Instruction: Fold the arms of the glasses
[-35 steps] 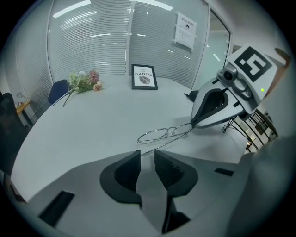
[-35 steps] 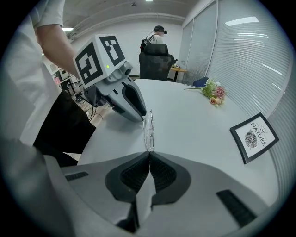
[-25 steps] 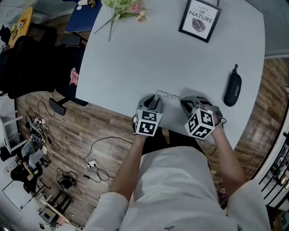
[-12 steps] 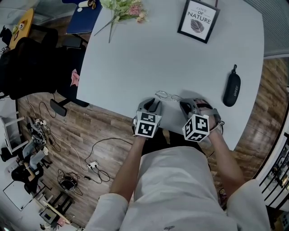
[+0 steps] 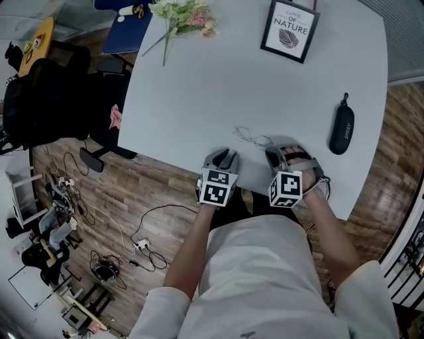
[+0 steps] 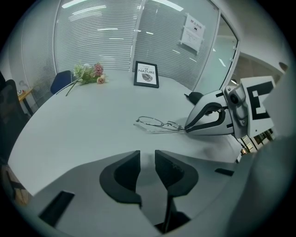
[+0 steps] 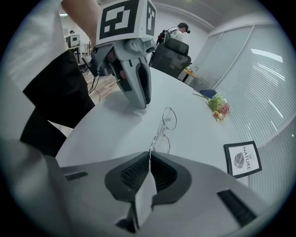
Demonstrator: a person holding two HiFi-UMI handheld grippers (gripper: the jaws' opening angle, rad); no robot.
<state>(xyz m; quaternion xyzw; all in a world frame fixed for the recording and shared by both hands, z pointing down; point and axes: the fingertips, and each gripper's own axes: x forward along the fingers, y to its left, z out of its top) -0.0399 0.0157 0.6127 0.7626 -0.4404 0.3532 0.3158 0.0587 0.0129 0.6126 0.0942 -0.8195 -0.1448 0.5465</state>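
Thin wire-framed glasses [image 5: 250, 138] lie on the grey table [image 5: 218, 79] near its front edge, lenses toward the left. My right gripper [image 5: 273, 153] is shut on the tip of one arm of the glasses [image 7: 166, 121], pinched between its fingertips [image 7: 149, 156]. My left gripper [image 5: 224, 156] sits just left of the glasses, a short way off them. Its jaws stand a narrow gap apart with nothing between them [image 6: 147, 159]. The left gripper view shows the glasses [image 6: 157, 124] ahead, with the right gripper [image 6: 187, 129] at their right end.
A black glasses case [image 5: 341, 130] lies at the table's right edge. A framed print [image 5: 292, 30] and a flower spray [image 5: 182, 16] sit at the far side. A dark chair [image 5: 53, 93] and cables lie on the floor to the left.
Both grippers have drawn back a little toward the table's near edge. The right one keeps hold of the glasses' arm, and the glasses have shifted slightly with it.
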